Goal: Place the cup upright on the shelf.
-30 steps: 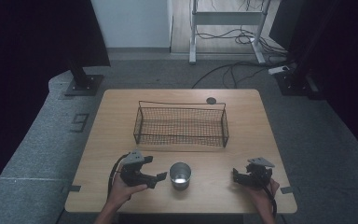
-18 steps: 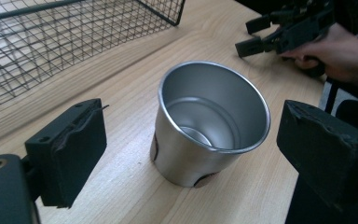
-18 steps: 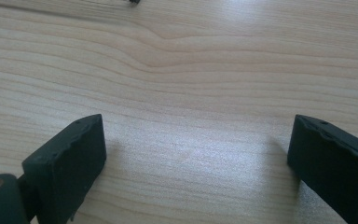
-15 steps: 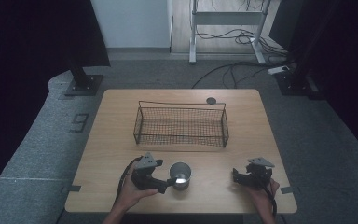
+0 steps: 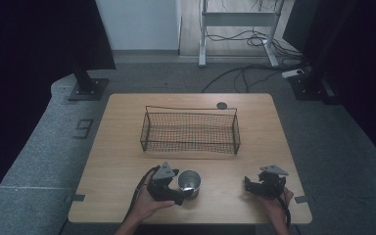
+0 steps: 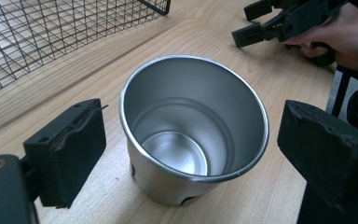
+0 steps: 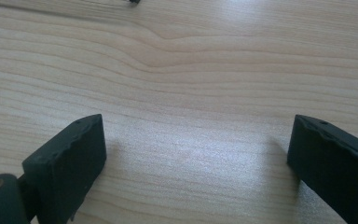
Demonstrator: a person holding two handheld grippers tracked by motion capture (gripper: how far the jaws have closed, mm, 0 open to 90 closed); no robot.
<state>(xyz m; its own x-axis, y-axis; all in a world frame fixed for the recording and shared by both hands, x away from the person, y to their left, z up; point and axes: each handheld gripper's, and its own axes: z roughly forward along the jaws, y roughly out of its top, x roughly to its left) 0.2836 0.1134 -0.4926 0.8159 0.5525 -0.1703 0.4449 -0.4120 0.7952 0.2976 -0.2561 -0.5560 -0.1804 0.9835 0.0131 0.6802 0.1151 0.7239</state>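
Cup (image 6: 193,140) between spread left gripper (image 6: 186,154) jaws, seemingly untouched; high view vaguer.

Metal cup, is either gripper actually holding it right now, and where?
Nothing is held. The left gripper brackets the metal cup, jaws open, clear of its sides. The right gripper is open over bare table.

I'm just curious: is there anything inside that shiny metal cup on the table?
Nothing shows inside the metal cup: the left gripper view looks down to its bare, shiny bottom. The near inner wall is hidden behind the rim. The left gripper stands open around it.
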